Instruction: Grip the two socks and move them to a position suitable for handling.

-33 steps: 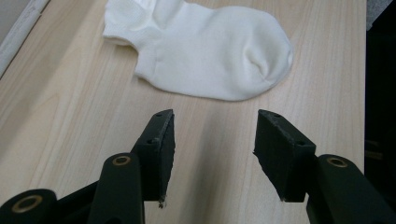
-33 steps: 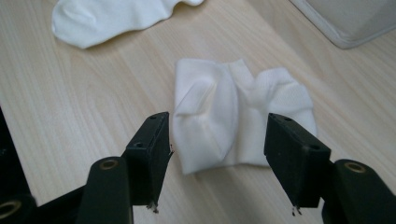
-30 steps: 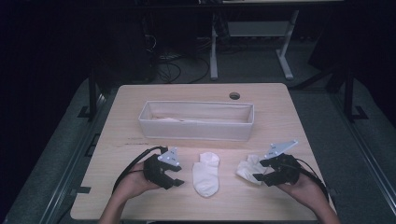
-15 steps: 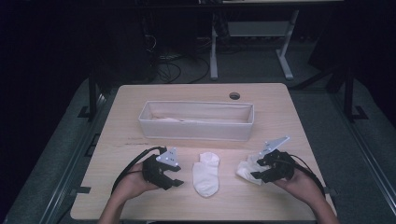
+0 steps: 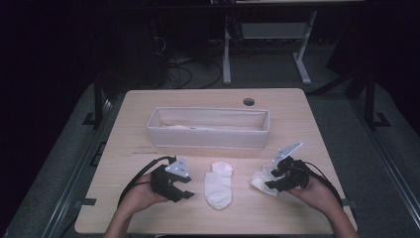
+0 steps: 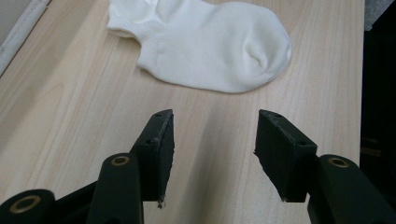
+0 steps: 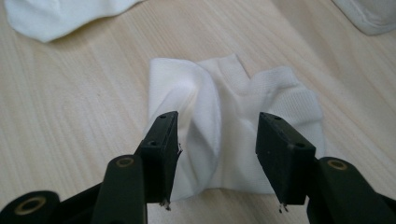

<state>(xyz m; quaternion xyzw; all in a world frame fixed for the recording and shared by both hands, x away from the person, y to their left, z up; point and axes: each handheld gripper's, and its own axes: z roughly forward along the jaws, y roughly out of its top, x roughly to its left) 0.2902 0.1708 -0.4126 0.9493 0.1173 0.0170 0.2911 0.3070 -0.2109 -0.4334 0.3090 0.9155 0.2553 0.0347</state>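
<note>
Crumpled white sock [image 7: 229, 135]: lies bunched on the desk [image 5: 148, 213] at its near right; the work in hand.
Step in hand: the grasp itself, by my reading; the sock is straddled but not yet pinched.
Right gripper [image 7: 217, 135]: jaws about half open and just now closing, one on either side of the raised fold; pads not visibly pressing the cloth.
Next move calls for: the jaws to close fully on the fold, then a lift clear of the desk.
Right hand [image 5: 317, 191]: comes in from the near right edge, gripper angled left and down onto the sock.
Left gripper [image 6: 212, 140]: jaws about half open, nothing between them, low over bare wood.
Left hand [image 5: 141, 193]: rests at the near left, gripper pointing toward the middle.
Flat white sock [image 5: 218, 184]: laid out between the two grippers, untouched.
Fabric bin [image 5: 208, 142]: farther back, mid-desk; likely destination.
</note>
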